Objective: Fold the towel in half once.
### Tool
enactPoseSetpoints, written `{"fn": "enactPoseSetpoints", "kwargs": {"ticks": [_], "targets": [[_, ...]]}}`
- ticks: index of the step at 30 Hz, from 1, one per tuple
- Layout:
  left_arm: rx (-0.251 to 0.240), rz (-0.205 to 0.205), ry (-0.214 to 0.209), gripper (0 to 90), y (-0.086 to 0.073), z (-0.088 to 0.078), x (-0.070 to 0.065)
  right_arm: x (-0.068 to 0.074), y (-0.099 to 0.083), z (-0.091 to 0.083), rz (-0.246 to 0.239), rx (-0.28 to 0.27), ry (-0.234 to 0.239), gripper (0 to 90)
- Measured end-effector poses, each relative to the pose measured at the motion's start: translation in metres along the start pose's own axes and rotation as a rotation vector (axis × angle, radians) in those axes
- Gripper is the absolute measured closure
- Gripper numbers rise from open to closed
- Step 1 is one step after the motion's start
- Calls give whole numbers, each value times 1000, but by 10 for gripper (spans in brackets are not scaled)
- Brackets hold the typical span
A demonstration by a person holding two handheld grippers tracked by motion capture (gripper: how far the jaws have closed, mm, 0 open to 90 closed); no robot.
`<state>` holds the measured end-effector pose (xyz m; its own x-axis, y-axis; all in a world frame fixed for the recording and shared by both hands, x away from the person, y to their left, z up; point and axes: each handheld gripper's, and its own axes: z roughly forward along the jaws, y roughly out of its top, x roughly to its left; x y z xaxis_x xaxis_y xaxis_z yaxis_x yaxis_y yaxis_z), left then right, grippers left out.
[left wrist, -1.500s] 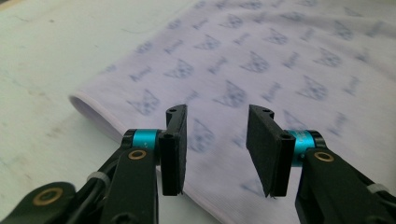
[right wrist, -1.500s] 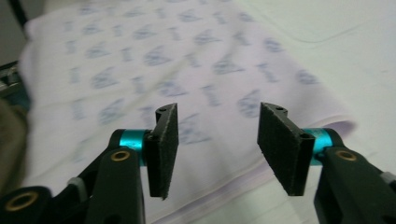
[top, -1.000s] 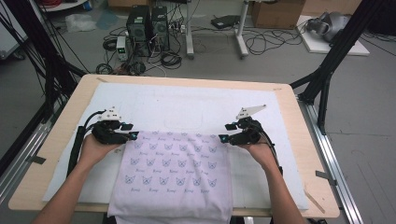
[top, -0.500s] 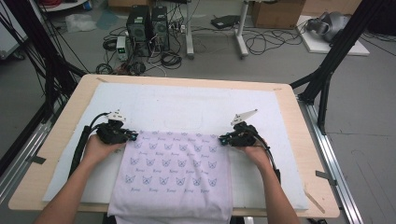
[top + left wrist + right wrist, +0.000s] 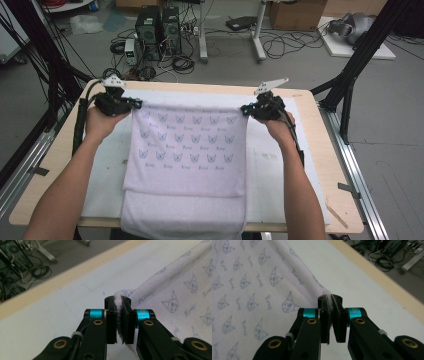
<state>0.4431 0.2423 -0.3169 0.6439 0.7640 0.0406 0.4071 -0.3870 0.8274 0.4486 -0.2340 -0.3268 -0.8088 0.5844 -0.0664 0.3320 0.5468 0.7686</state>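
Note:
A pale lilac towel (image 5: 186, 150) printed with small cat faces hangs stretched between my two grippers above the table. My left gripper (image 5: 131, 104) is shut on its far left corner, and the cloth edge is pinched between the pads (image 5: 119, 315). On the other side, my right gripper (image 5: 246, 110) is shut on the far right corner, with a thin fold of towel squeezed between its jaws (image 5: 331, 315). The towel's near end lies doubled over at the table's front edge (image 5: 182, 215).
A white mat (image 5: 280, 165) covers the wooden table (image 5: 335, 200). Black frame posts (image 5: 350, 75) stand at both sides. Computer towers (image 5: 157, 25) and loose cables lie on the floor beyond the far edge. A metal rail (image 5: 360, 185) runs along the right.
Both grippers went from resting at the towel's far corners on the mat to holding those corners. They have risen and moved away from me, pulling the far edge up taut.

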Motion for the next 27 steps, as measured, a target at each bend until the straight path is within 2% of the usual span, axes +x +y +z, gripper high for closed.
{"fn": "enactPoseSetpoints", "kwargs": {"ticks": [3,4,5,6,7,8,10,11,14,17,18,19,21,22,25,27], "targets": [[-35,21,25,844,25,-3,3,-11,22,-11,-17,-11,-42,860],[-41,27,33,837,27,-1,4,-15,27,-12,-16,-9,-56,851],[-44,25,45,804,27,1,4,-18,29,-11,-19,-17,-78,802],[-35,17,58,721,25,4,4,-21,29,-10,-6,-26,-92,726],[-18,9,56,664,21,7,6,-25,27,-7,29,-35,-88,684],[-10,7,53,647,17,8,7,-30,22,-3,60,-20,-93,631],[-14,-1,45,630,4,8,10,-32,12,2,80,0,-82,615],[-5,-12,44,623,-5,7,12,-31,6,4,84,11,-74,578],[1,-41,19,587,-26,2,14,-24,-11,9,90,33,-39,524],[0,-44,-18,571,-42,-3,11,-15,-22,8,95,46,-3,482],[-11,-42,-35,563,-47,-5,8,-12,-24,9,116,70,23,449],[-18,-34,-58,555,-52,-7,5,-7,-28,9,123,67,43,462],[-30,-12,-110,533,-61,-9,-4,6,-33,6,72,64,40,468],[-24,5,-127,524,-65,-9,-10,12,-36,5,68,47,51,466],[-20,36,-159,509,-76,-12,-24,29,-47,-2,62,10,77,458],[-25,54,-173,509,-83,-15,-33,37,-54,-5,57,9,82,453]]}}
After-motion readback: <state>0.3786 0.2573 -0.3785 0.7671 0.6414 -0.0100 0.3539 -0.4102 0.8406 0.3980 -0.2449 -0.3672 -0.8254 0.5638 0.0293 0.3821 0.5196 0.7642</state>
